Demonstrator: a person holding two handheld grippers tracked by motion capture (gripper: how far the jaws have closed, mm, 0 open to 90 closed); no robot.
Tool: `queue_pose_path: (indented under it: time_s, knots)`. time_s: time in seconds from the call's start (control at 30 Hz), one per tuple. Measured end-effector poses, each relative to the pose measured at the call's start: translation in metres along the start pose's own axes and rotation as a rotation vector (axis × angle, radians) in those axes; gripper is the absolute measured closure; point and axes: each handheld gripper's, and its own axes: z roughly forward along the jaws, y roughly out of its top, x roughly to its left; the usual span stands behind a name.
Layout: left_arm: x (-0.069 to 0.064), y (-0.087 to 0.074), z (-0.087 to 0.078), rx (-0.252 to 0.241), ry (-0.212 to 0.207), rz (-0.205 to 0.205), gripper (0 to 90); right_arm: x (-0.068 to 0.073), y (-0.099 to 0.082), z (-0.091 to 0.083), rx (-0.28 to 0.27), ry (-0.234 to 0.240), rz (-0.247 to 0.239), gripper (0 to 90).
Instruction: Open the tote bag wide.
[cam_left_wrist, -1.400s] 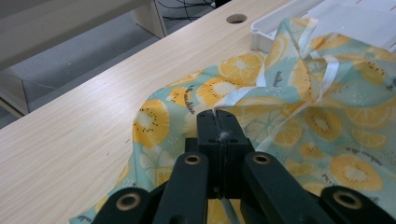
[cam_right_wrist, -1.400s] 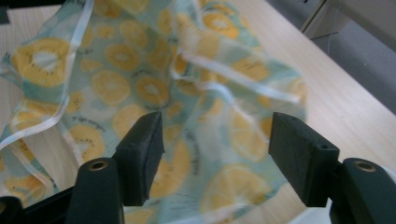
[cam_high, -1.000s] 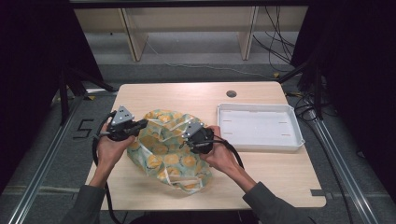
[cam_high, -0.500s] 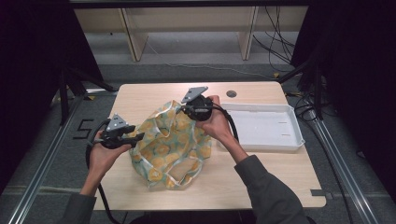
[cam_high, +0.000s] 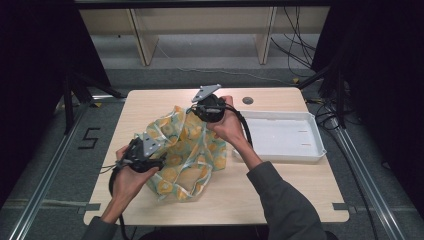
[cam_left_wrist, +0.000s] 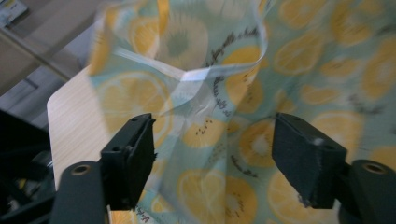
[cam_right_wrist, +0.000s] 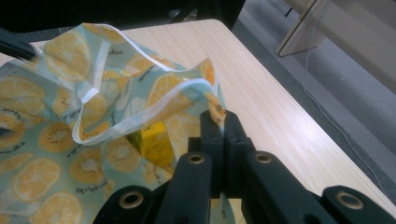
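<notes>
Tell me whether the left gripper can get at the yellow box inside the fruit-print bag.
Probably not yet: the left gripper faces the bag's outer cloth, and the yellow box sits behind it, below the rim.

A white tray (cam_high: 305, 150) on the wooden table (cam_high: 280, 200), a dark round disc (cam_high: 247, 100) beside it

I count one fruit-print bag (cam_high: 187, 150) mid-table | one white tray (cam_high: 280, 135) at the table's right edge | one yellow carton (cam_right_wrist: 152, 142) inside the bag, possibly more hidden | two grippers: left gripper (cam_left_wrist: 212, 154), right gripper (cam_right_wrist: 219, 119).
</notes>
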Motion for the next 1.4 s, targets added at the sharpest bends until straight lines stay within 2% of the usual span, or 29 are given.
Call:
queue_pose_path:
  time_s: [0.03, 0.07, 0.1, 0.13, 0.17, 0.2, 0.23, 0.27, 0.33, 0.37, 0.4, 0.43, 0.47, 0.5, 0.53, 0.57, 0.6, 0.67, 0.7, 0.8, 0.83, 0.87, 0.93, 1.03, 1.07, 1.23, 1.33, 1.4]
  knots:
    - [-0.002, 0.002, 0.011, 0.030, 0.011, -0.004, 28.4, 0.000, 0.000, -0.001, -0.003, 0.002, 0.014, 90.0]
    - [-0.006, 0.002, 0.023, 0.038, 0.054, 0.002, 27.3, -0.002, 0.000, -0.002, -0.010, 0.004, 0.002, 90.0]
    - [-0.008, 0.003, 0.028, 0.042, 0.065, -0.003, 26.1, -0.002, -0.001, -0.004, -0.005, 0.010, 0.015, 90.0]
    - [-0.008, 0.003, 0.033, 0.047, 0.080, 0.004, 26.6, -0.003, -0.001, -0.004, -0.013, 0.007, 0.003, 90.0]
    - [-0.007, 0.004, 0.037, 0.061, 0.102, 0.028, 27.8, -0.004, -0.001, -0.005, -0.013, 0.004, 0.002, 90.0]
    - [-0.007, 0.004, 0.038, 0.065, 0.133, 0.035, 33.5, -0.005, -0.002, -0.007, -0.008, 0.010, 0.008, 90.0]
    - [-0.005, 0.004, 0.039, 0.058, 0.140, 0.069, 45.4, -0.005, -0.003, -0.007, -0.018, 0.000, 0.005, 90.0]
    - [-0.002, 0.004, 0.038, 0.023, 0.137, 0.061, 54.6, -0.006, -0.004, -0.007, -0.014, -0.002, 0.010, 90.0]
    - [0.005, 0.004, 0.032, -0.015, 0.109, 0.054, 69.6, -0.009, -0.006, -0.008, -0.010, -0.012, 0.009, 90.0]
    - [0.010, 0.005, 0.030, -0.031, 0.093, 0.076, 76.7, -0.010, -0.007, -0.009, -0.009, -0.005, 0.019, 90.0]
    - [0.017, 0.007, 0.024, -0.028, 0.093, 0.092, 80.3, -0.012, -0.009, -0.009, -0.011, -0.011, 0.018, 90.0]
    - [0.022, 0.007, 0.021, -0.044, 0.095, 0.078, 83.1, -0.013, -0.010, -0.008, -0.001, -0.010, 0.029, 90.0]
    - [0.028, 0.009, 0.017, -0.053, 0.074, 0.062, 83.9, -0.014, -0.012, -0.006, -0.001, -0.021, 0.029, 90.0]
    - [0.033, 0.009, 0.016, -0.077, 0.050, 0.040, 84.4, -0.014, -0.013, -0.005, 0.001, -0.027, 0.032, 90.0]
    - [0.042, 0.011, 0.014, -0.078, 0.020, -0.009, 84.6, -0.015, -0.014, -0.003, -0.005, -0.036, 0.030, 90.0]
    - [0.048, 0.011, 0.014, -0.082, 0.001, -0.032, 84.4, -0.014, -0.015, -0.001, 0.006, -0.039, 0.041, 90.0]
    - [0.058, 0.012, 0.015, -0.075, -0.035, -0.045, 84.1, -0.014, -0.016, 0.001, 0.016, -0.043, 0.034, 90.0]
    - [0.067, 0.012, 0.017, -0.083, -0.047, -0.090, 84.1, -0.014, -0.018, 0.008, 0.038, -0.070, 0.020, 90.0]
    - [0.073, 0.012, 0.021, -0.078, -0.056, -0.089, 84.1, -0.014, -0.018, 0.010, 0.046, -0.071, 0.026, 90.0]
    - [0.082, 0.009, 0.030, -0.061, -0.075, -0.144, 84.3, -0.015, -0.020, 0.020, 0.082, -0.084, 0.027, 89.6]
    - [0.086, 0.008, 0.033, -0.065, -0.082, -0.138, 84.2, -0.016, -0.021, 0.023, 0.090, -0.089, 0.021, 89.5]
    - [0.089, 0.006, 0.038, -0.054, -0.087, -0.149, 84.1, -0.016, -0.022, 0.026, 0.101, -0.093, 0.018, 89.5]
    - [0.091, 0.004, 0.045, -0.045, -0.082, -0.167, 84.2, -0.017, -0.024, 0.032, 0.117, -0.109, 0.017, 89.2]
    - [0.093, 0.003, 0.056, -0.038, -0.104, -0.165, 84.2, -0.017, -0.030, 0.043, 0.154, -0.120, 0.014, 88.1]
    - [0.089, 0.001, 0.058, -0.015, -0.107, -0.247, 84.1, -0.017, -0.032, 0.046, 0.166, -0.126, 0.013, 87.6]
    - [0.087, -0.001, 0.075, 0.029, -0.103, -0.266, 84.3, -0.015, -0.044, 0.063, 0.211, -0.129, 0.033, 81.9]
    - [0.086, -0.005, 0.084, 0.045, -0.114, -0.285, 84.4, -0.013, -0.048, 0.068, 0.216, -0.124, 0.048, 72.8]
    - [0.083, -0.007, 0.089, 0.050, -0.118, -0.292, 84.4, -0.011, -0.051, 0.069, 0.224, -0.119, 0.065, 62.9]
